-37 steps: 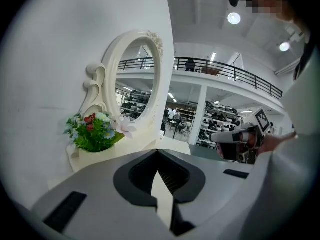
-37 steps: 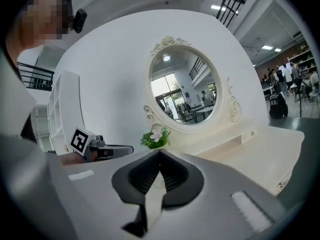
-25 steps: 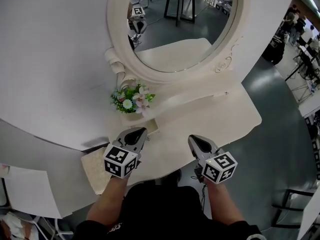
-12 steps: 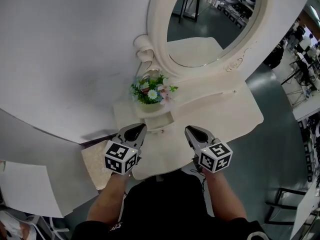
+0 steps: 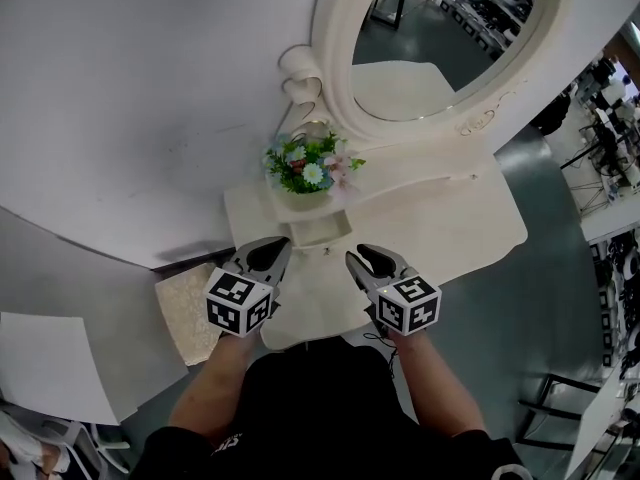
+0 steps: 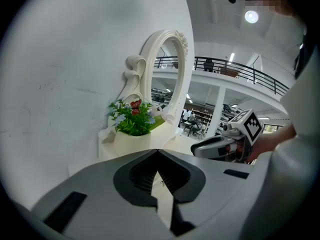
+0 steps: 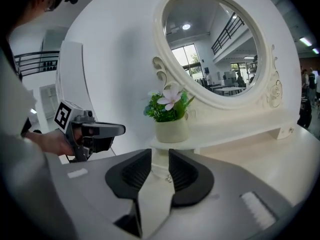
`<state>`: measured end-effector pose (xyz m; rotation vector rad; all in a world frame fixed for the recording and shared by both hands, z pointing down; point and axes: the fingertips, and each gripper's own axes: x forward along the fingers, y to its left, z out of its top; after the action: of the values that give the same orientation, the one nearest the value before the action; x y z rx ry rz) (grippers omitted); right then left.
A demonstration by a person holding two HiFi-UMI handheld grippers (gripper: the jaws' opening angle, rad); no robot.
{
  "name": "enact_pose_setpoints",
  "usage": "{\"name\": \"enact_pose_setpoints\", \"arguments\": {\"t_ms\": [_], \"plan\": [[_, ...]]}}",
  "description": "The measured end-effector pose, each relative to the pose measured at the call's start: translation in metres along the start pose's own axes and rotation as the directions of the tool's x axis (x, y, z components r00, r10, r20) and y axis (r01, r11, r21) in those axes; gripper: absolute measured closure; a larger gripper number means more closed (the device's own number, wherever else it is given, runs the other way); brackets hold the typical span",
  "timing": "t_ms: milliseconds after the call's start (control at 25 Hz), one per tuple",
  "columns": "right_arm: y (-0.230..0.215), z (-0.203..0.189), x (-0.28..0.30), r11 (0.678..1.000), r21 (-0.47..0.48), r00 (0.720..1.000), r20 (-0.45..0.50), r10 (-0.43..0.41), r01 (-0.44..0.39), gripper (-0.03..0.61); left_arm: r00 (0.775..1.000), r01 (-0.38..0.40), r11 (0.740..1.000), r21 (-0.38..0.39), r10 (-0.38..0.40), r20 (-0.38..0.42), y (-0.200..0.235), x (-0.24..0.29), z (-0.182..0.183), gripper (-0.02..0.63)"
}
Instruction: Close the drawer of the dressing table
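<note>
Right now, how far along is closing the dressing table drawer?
Done: nothing, the drawer sticks out under the flowers. In hand: the right gripper, its jaws just opening and gripping nothing, faces the knob. Left: push the drawer in.

Left gripper (image 5: 272, 250), right gripper (image 5: 358, 256) flank open drawer (image 5: 318, 232)

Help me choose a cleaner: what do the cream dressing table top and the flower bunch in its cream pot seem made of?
Cream dressing table top: probably painted wood or board, satin finish; smooth, even colour, no grain showing. Flower bunch: likely artificial, fabric or plastic; stiff, uniformly bright petals and leaves.
</note>
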<state>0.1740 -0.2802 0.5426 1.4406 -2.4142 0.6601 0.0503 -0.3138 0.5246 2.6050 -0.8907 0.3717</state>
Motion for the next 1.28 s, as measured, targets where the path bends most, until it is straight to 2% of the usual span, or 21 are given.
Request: {"name": "enact_pose_setpoints", "arguments": {"t_ms": [240, 840, 1040, 1120, 1280], "plan": [[-0.004, -0.033, 0.032, 1.0, 0.026, 0.997, -0.081, 0.008, -0.006, 0.448, 0.999, 0.011, 1.0, -0.016, -0.012, -0.05, 0.002, 0.011, -0.012, 0.611], [-0.022, -0.102, 0.087, 0.995, 0.094, 0.963, -0.27, -0.008, 0.034, 0.426, 0.998, -0.016, 0.998, -0.067, 0.012, -0.068, 0.019, 0.014, -0.019, 0.611], [-0.027, -0.112, 0.095, 0.995, 0.085, 0.95, -0.311, -0.018, 0.046, 0.43, 0.998, -0.022, 0.997, -0.073, 0.018, -0.063, 0.023, 0.012, -0.015, 0.61], [-0.029, -0.114, 0.096, 0.996, 0.071, 0.947, -0.32, -0.024, 0.05, 0.463, 0.998, -0.025, 0.997, -0.076, 0.021, -0.061, 0.025, 0.011, -0.015, 0.611], [-0.029, -0.114, 0.097, 0.998, 0.036, 0.943, -0.331, -0.03, 0.045, 0.471, 0.998, -0.031, 0.996, -0.088, 0.026, -0.057, 0.03, 0.012, -0.015, 0.611]]}}
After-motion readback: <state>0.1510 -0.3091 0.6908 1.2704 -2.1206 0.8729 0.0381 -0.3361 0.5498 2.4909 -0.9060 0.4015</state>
